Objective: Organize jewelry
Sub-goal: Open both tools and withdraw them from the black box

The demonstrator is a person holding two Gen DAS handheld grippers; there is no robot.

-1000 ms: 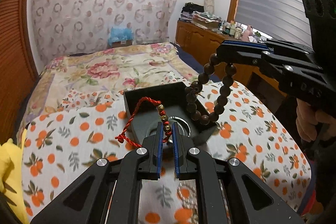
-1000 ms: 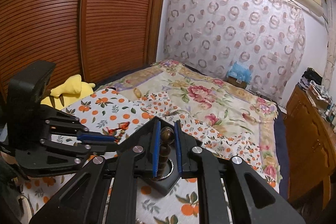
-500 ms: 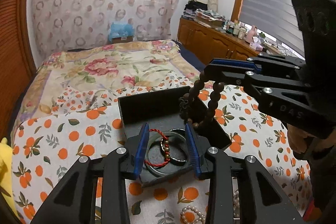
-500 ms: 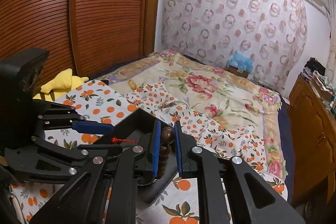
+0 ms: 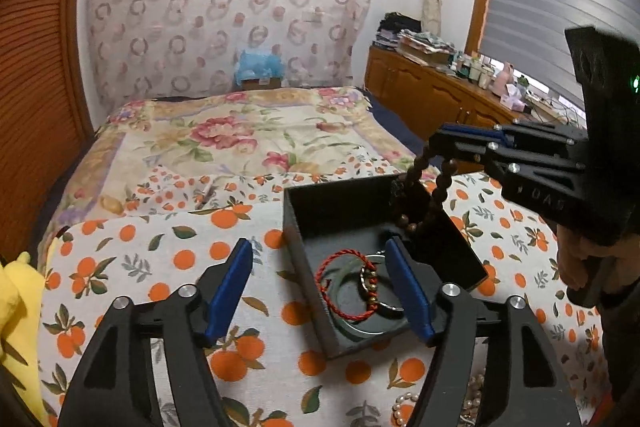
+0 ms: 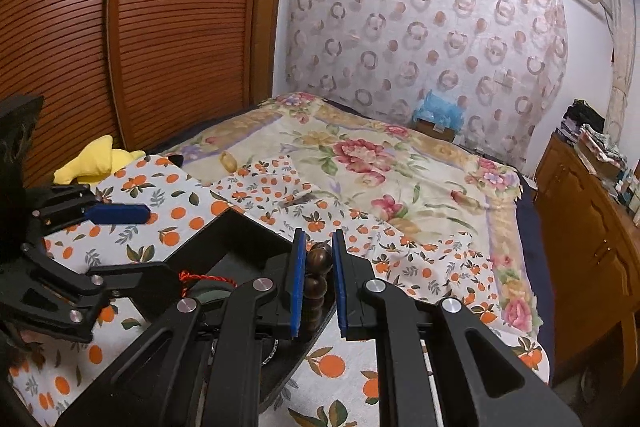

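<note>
Bead bracelet (image 5: 424, 195) hangs vertical over black box (image 5: 304, 227).

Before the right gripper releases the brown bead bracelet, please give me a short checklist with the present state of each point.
1. Red cord bracelet lies inside the black box: ok.
2. Left gripper has let go; its jaws are opening, nothing pinched: ok.
3. Right gripper grips the brown bead bracelet: ok.
4. Beads hang over the box opening: ok, lower loop dips inside.
5. Beads already rest on the box floor: cannot tell.
6. Left gripper is clear of the drop path: not ok, one finger sits over the box.
</note>
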